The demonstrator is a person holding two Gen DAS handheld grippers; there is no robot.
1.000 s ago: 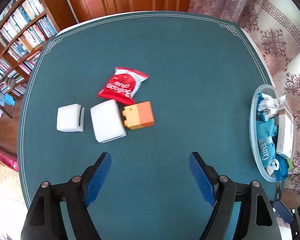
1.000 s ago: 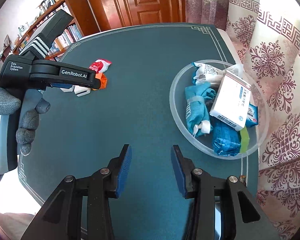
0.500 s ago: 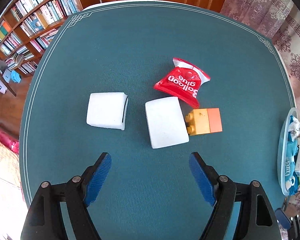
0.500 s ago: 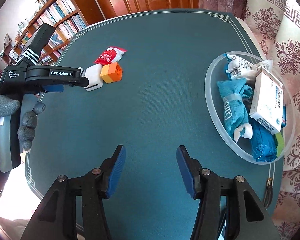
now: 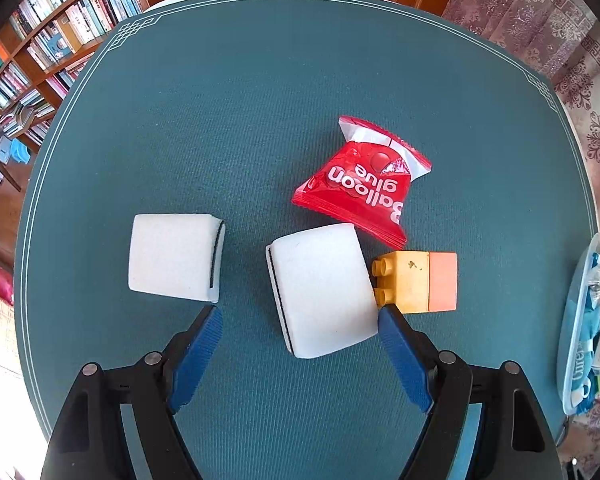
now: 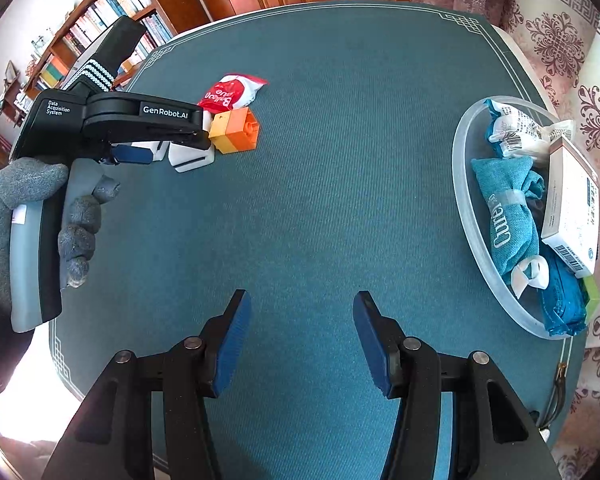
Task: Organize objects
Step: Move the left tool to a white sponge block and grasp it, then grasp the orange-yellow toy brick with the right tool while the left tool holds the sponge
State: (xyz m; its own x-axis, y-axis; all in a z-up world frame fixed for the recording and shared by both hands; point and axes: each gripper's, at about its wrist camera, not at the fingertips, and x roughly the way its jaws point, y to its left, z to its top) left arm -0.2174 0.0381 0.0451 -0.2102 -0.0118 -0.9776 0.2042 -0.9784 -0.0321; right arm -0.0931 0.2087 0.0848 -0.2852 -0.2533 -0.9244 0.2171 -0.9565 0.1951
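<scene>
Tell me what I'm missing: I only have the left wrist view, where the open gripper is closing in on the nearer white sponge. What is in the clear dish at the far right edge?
Observer: The right wrist view shows the clear dish holding a white carton, a rolled teal cloth and some wrapped packets.
Operator: Where is the right gripper?
Observer: The right gripper hovers open over bare table, holding nothing, apart from the dish.
Operator: Is the left gripper touching the sponge?
Observer: From the right wrist, the left gripper sits low over the white sponge, but its body hides any contact.
</scene>
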